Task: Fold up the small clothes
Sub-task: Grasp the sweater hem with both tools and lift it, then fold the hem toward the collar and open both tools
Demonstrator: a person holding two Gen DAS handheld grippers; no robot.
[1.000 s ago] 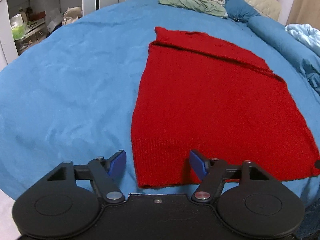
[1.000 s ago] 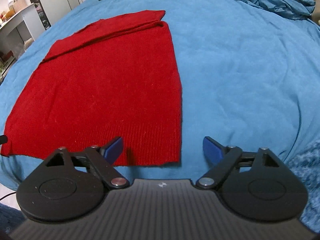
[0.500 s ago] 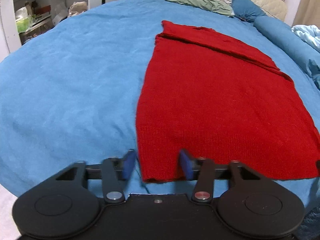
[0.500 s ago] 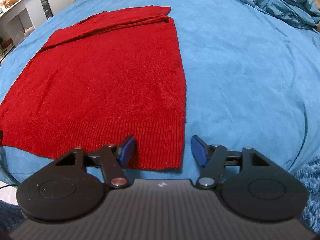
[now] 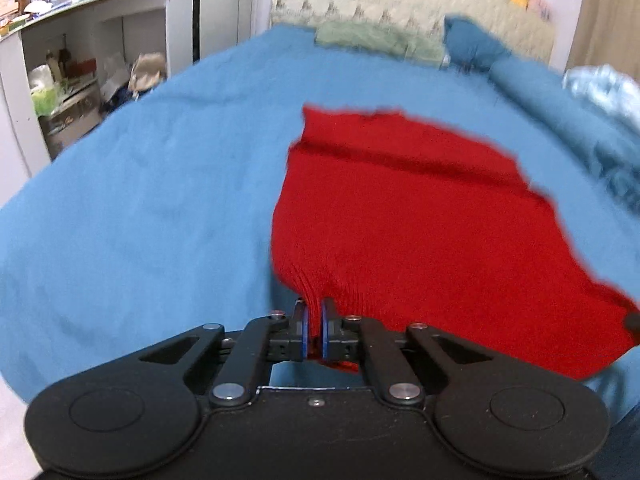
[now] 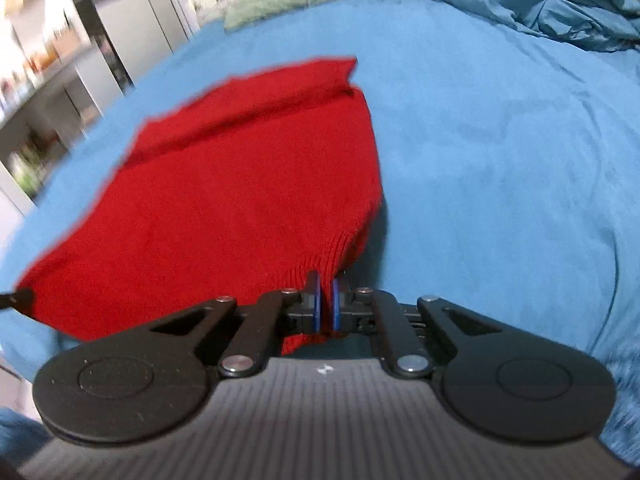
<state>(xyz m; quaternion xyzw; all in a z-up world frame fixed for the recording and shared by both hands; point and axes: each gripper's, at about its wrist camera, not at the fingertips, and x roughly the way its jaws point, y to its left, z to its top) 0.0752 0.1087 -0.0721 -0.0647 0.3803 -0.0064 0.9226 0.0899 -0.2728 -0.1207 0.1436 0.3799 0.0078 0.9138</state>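
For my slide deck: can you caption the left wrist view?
Left gripper, jaws just closed on the near hem corner of the red knit garment, lifts it off the blue bedspread.

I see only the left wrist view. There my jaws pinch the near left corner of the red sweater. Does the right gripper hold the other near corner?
Observer: Yes. The right gripper has just closed its jaws, and the ribbed hem of the red sweater is pinched between them at the right corner.
Operator: Is this corner flat on the bed?
Observer: No. It bunches upward into the jaws and casts a shadow on the blue bedsheet beside it.
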